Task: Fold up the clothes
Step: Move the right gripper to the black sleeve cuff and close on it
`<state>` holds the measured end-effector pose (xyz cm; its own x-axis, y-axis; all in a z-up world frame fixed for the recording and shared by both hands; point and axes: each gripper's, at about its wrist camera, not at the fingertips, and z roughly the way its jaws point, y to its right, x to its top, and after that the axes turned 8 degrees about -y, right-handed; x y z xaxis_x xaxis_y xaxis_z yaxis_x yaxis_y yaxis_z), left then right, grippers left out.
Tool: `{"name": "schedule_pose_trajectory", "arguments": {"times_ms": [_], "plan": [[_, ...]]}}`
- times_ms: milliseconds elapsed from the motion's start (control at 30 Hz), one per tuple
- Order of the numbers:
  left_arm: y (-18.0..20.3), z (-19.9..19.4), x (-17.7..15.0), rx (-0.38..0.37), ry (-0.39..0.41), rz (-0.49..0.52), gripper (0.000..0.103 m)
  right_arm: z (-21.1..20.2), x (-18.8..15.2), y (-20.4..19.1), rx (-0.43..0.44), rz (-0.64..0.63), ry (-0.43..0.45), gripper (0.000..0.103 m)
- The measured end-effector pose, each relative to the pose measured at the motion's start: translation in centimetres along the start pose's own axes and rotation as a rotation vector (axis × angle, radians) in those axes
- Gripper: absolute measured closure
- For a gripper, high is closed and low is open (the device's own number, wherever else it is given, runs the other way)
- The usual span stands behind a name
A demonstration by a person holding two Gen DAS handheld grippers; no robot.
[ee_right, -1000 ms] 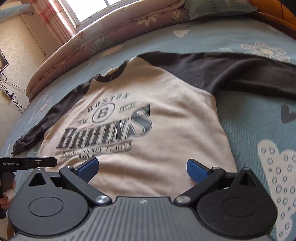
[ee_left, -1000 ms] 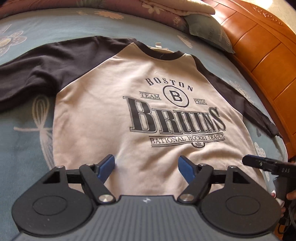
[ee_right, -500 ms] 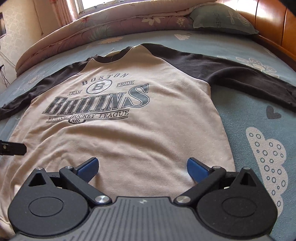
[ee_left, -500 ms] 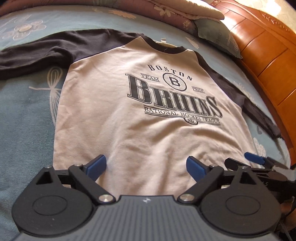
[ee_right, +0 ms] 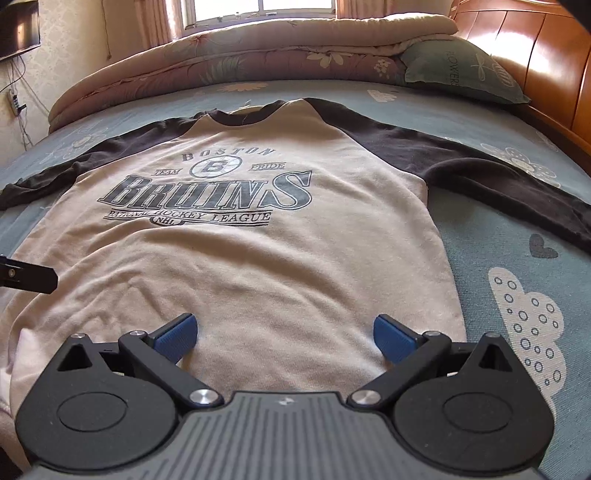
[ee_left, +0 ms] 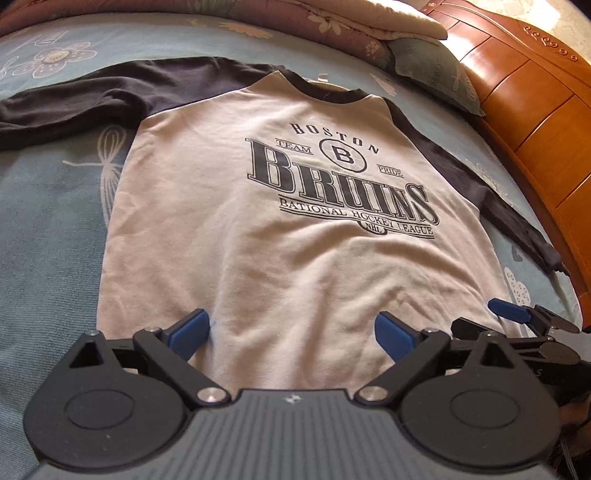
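Note:
A cream sweatshirt (ee_left: 280, 236) (ee_right: 258, 258) with dark sleeves and a "Boston Bruins" print lies flat, front up, on the bed, both sleeves spread outward. My left gripper (ee_left: 291, 332) stands open just above the hem, nothing between its blue pads. My right gripper (ee_right: 284, 334) is open too, low over the hem toward the shirt's right side. Part of the right gripper, with a blue fingertip (ee_left: 508, 310), shows at the lower right of the left wrist view. A black tip of the left gripper (ee_right: 29, 278) pokes in at the left edge of the right wrist view.
The bed has a blue-grey patterned sheet (ee_right: 517, 280). A rolled quilt (ee_right: 258, 55) and a green pillow (ee_right: 461, 72) lie at the far side. A wooden headboard (ee_left: 535, 110) runs along the right. A window (ee_right: 262, 5) is behind the quilt.
Both grippers have dropped lower and drawn back toward the hem, so the shirt now fills more of each view. The right gripper has come closer beside the left. Both stay open.

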<state>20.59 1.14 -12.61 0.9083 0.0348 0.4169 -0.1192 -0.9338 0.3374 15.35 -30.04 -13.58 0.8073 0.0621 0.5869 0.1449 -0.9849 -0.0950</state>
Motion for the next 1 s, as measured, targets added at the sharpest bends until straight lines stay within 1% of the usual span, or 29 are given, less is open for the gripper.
{"name": "schedule_pose_trajectory", "arguments": {"times_ms": [67, 133, 200, 300, 500, 633, 700, 800, 933, 1000], "plan": [[0.0, -0.2, 0.4, 0.002, -0.017, -0.034, 0.008, -0.9, 0.4, 1.3, 0.066, 0.032, -0.015, 0.0], [0.6, -0.9, 0.6, 0.006, -0.012, -0.038, 0.009, -2.3, 0.8, 3.3, 0.14, 0.093, -0.011, 0.0], [1.9, -1.9, 1.0, 0.003, 0.026, 0.012, 0.009, -4.2, 1.2, 5.8, 0.165, 0.145, 0.046, 0.0], [4.4, -2.4, 2.2, 0.035, 0.053, 0.105, 0.009, -4.8, 0.4, 11.8, 0.145, 0.306, 0.086, 0.0], [8.2, -0.9, 3.5, 0.003, 0.053, 0.182, 0.009, -5.6, -1.3, 24.1, 0.097, 0.638, 0.159, 0.0], [9.8, 0.8, 3.4, 0.005, 0.021, 0.224, 0.009, -6.1, -2.4, 32.4, 0.063, 0.859, 0.207, 0.0], [10.2, 1.5, 3.4, 0.007, 0.004, 0.233, 0.009, -5.7, -3.3, 34.9, 0.134, 0.924, 0.28, 0.0], [10.5, 2.5, 3.3, 0.019, -0.019, 0.239, 0.009, -5.0, -3.3, 37.1, 0.165, 0.965, 0.351, 0.0], [10.7, 3.0, 3.1, 0.028, -0.033, 0.241, 0.009, -3.6, -1.3, 37.7, 0.059, 0.883, 0.356, 0.001], [10.8, 3.0, 3.0, 0.031, -0.033, 0.244, 0.009, -3.3, -0.6, 37.6, 0.012, 0.857, 0.34, 0.002]]}}
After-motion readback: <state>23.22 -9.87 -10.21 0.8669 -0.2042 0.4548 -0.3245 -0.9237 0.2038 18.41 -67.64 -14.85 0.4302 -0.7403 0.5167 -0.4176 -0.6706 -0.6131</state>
